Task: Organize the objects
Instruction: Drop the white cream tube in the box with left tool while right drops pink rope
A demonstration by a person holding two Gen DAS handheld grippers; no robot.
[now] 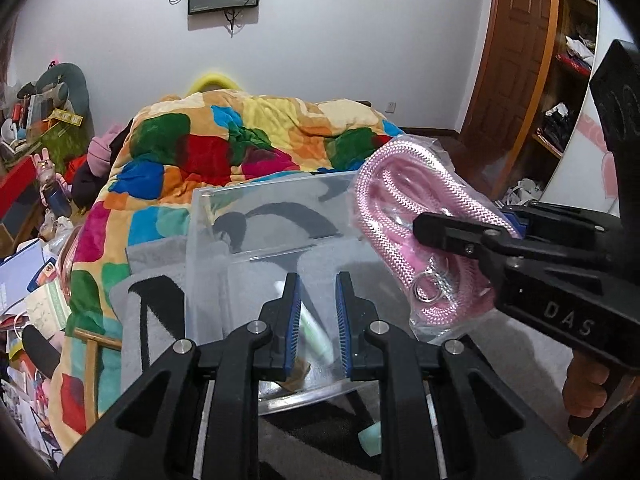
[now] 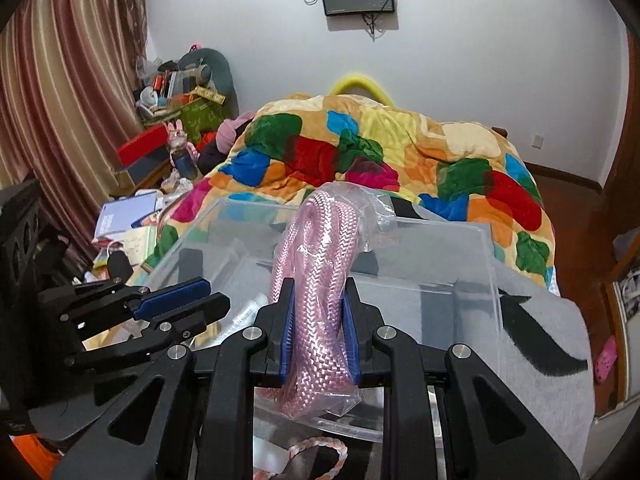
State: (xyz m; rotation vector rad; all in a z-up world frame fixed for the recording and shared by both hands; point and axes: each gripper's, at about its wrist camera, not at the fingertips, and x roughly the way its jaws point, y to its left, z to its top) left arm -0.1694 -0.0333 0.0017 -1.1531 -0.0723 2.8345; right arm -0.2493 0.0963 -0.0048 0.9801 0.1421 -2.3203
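A clear plastic box stands on a grey cloth on the bed. My right gripper is shut on a pink braided rope in a clear bag and holds it above the box; the bag also shows in the left wrist view, at the box's right side. My left gripper is open and empty over the box's near edge. A pale green tube lies inside the box between my left fingers. The left gripper shows in the right wrist view at the left.
A bright patchwork quilt covers the bed behind the box. Cluttered books and toys lie at the left. A wooden shelf stands at the right. A pink-white braided cord lies before the box. A mint item lies near the box.
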